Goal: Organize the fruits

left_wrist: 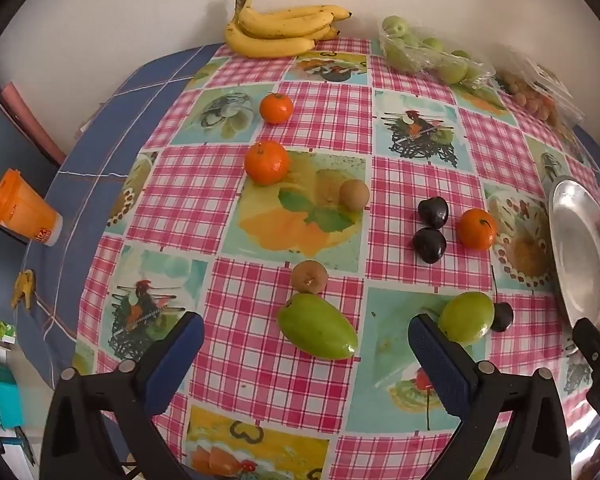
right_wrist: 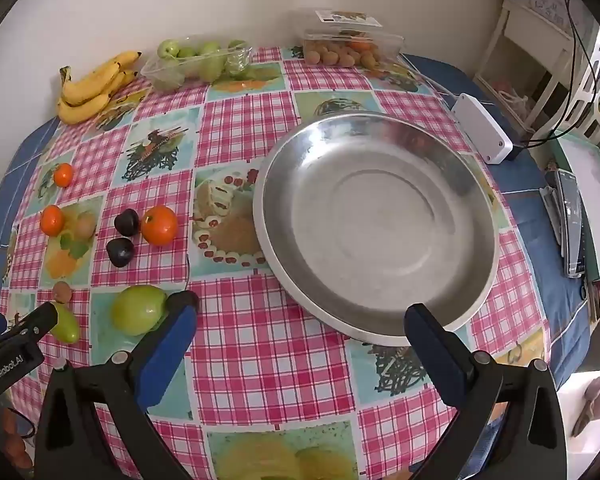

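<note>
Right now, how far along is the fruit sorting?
Nothing looks done: the metal bowl is empty. Nothing is in hand; the left gripper and right gripper are both open. Left to move: three tangerines, the green fruits, dark plums and brown fruits loose on the tablecloth.

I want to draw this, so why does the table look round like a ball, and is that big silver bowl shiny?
Left wrist view: the fisheye lens bulges the checked tablecloth. Right wrist view: the same bending, and the empty metal bowl shows soft pale glare.
</note>
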Motion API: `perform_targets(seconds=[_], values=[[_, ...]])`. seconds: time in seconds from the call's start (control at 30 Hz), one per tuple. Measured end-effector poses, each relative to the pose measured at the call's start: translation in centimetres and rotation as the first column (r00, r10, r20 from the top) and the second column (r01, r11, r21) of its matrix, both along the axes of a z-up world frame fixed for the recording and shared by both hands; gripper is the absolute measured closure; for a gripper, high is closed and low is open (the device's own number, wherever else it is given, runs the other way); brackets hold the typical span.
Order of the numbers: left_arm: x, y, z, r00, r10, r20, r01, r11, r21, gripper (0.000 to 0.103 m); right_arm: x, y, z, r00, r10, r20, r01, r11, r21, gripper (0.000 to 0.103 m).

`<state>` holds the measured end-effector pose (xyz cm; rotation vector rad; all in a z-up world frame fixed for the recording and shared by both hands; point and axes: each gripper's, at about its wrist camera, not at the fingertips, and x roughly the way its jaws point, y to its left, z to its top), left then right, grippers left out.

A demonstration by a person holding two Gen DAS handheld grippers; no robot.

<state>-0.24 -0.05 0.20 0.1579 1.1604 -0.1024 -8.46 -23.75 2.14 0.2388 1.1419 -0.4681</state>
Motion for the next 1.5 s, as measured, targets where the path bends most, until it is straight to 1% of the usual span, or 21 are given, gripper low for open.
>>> perform_targets(seconds=[0.13, 0.17, 0.2, 0.3, 0.33, 0.47, 0.73, 1.5], values=[[-0.7, -0.1, 0.2, 1.000, 0.000, 0.020, 0.000, 1.000, 0.005, 0.000, 0.4, 0.1, 0.2, 1.000, 0.000, 0.004, 0.000, 1.000, 0.001, 0.000], [0.0, -0.1, -0.2, 1.000, 0.000, -0.022, 0.000, 1.000, -0.014, 0.000, 0.6, 0.1, 0.2, 1.000, 0.000, 0.005, 0.000, 1.000, 0.002, 0.000], [0.0, -0.1, -0.2, 1.000, -0.001, -0.023, 0.001, 1.000, -0.014, 0.000, 0.3, -0.2, -0.4, 1.000, 0.000, 0.005, 0.000, 1.000, 0.005, 0.000], [-0.1, -0.2, -0.2, 1.000, 0.002, -0.023, -0.002, 1.000, -0.014, 0.000, 0.2, -0.3, -0.8, 1.000, -0.001, 0.005, 0.001, 1.000, 0.009, 0.000], [-0.1, -0.2, -0.2, 1.000, 0.001, -0.023, -0.002, 1.000, -0.014, 0.000, 0.8, -0.3, -0.6, 1.000, -0.003, -0.006, 0.003, 1.000, 0.011, 0.000], [0.1, -0.3, -0.2, 1.000, 0.003, -0.026, -0.003, 1.000, -0.008, 0.000, -0.1, -0.6, -1.0, 1.000, -0.002, -0.001, 0.002, 1.000, 0.013, 0.000], [0.0, -0.5, -0.3, 0.999, -0.008, -0.032, 0.008, 1.000, -0.001, 0.000, 0.3, -0.4, -1.0, 1.000, -0.007, -0.013, 0.007, 1.000, 0.012, 0.000], [-0.3, -0.5, 0.5, 1.000, -0.021, -0.009, 0.021, 1.000, -0.013, 0.000, 0.3, -0.2, -1.0, 1.000, -0.003, -0.011, 0.003, 1.000, 0.008, 0.000]])
